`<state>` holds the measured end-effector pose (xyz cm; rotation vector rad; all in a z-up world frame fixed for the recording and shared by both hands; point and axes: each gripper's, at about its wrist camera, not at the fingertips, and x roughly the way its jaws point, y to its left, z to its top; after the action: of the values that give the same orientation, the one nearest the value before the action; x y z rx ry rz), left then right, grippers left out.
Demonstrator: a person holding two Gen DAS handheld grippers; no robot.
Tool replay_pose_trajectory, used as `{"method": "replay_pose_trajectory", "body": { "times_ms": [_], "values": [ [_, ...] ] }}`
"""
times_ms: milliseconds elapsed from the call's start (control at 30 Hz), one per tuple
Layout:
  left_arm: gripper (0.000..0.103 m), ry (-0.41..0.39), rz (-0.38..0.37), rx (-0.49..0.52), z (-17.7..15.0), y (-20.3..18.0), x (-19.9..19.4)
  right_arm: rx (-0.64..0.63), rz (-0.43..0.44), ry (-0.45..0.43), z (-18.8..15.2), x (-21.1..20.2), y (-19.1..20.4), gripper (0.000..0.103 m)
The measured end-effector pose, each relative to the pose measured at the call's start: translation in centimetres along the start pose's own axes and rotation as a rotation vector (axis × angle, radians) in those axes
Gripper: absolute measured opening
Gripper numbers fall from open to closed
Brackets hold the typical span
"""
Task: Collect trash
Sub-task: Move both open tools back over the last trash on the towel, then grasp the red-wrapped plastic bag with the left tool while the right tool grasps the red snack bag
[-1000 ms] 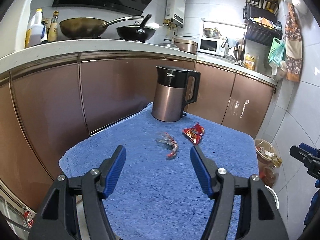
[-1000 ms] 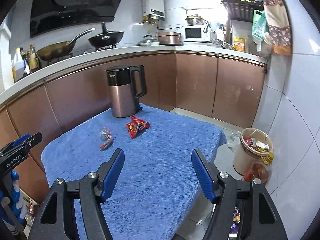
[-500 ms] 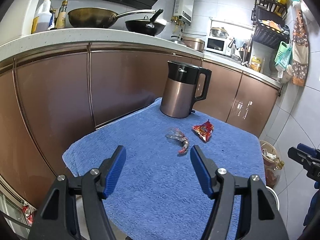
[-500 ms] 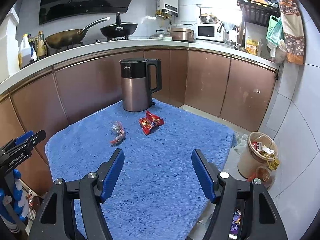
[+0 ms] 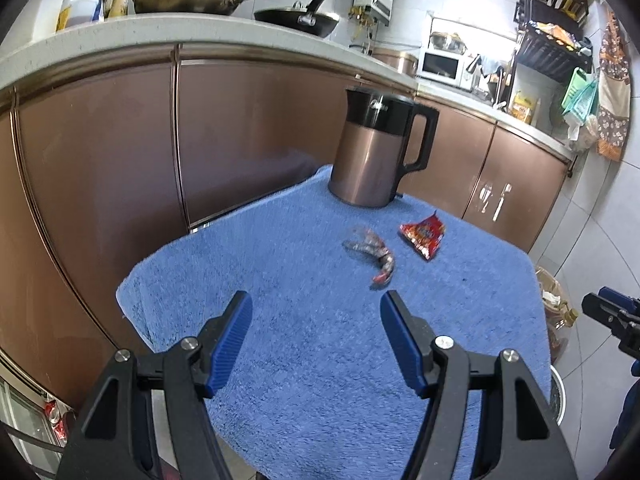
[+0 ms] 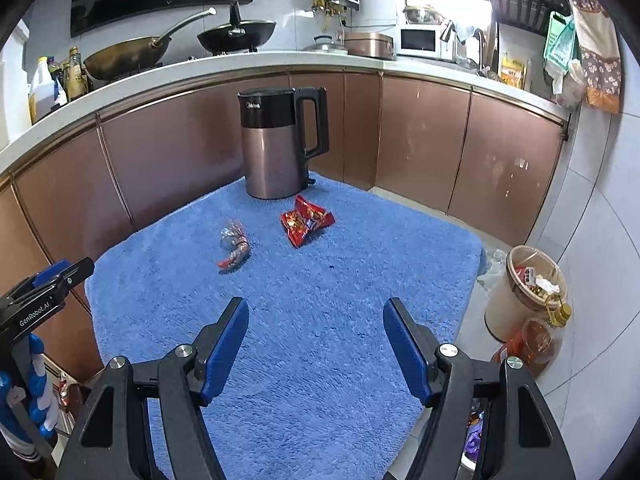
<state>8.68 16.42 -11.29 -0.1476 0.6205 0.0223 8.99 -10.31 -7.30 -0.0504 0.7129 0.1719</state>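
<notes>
Two pieces of trash lie on a blue towel-covered table [image 5: 304, 344] [image 6: 320, 320]: a crumpled clear-and-red wrapper [image 5: 374, 252] [image 6: 235, 246] and a flat red snack packet [image 5: 423, 234] [image 6: 306, 220]. My left gripper [image 5: 316, 300] hangs open above the towel, just short of the crumpled wrapper, nothing between its blue pads. My right gripper [image 6: 316, 306] is open too, over the towel's near part, well short of both wrappers. A beige waste bin [image 6: 524, 292] [image 5: 554, 304] with trash in it stands on the floor right of the table.
A copper-and-black kettle [image 5: 380, 152] [image 6: 280, 144] stands at the table's far end, right behind the trash. Brown cabinet doors [image 5: 240, 136] wrap around behind. Bottles [image 6: 536, 340] sit on the floor by the bin. The other gripper shows at each view's edge.
Both grippers have sunk and moved forward toward the table. The wrappers and kettle appear larger and nearer. The jaws kept the same width.
</notes>
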Motion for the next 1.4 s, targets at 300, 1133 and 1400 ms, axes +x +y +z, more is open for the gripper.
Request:
{"method": "replay_pose_trajectory", "body": {
  "times_ms": [300,1133,1400],
  "values": [
    [0.065,0.110,-0.043,-0.021,-1.0,1.0,4.2,0.024,0.008,0.079,-0.8,4.1,-1.1,0.068],
    [0.065,0.236,-0.156,0.111,4.3,-7.9,23.1,0.015,0.101,0.120,10.4,25.2,-0.9,0.073],
    [0.061,0.239,-0.200,0.072,4.1,-7.6,24.6,-0.058,0.089,0.114,11.1,29.2,0.7,0.073]
  ]
}}
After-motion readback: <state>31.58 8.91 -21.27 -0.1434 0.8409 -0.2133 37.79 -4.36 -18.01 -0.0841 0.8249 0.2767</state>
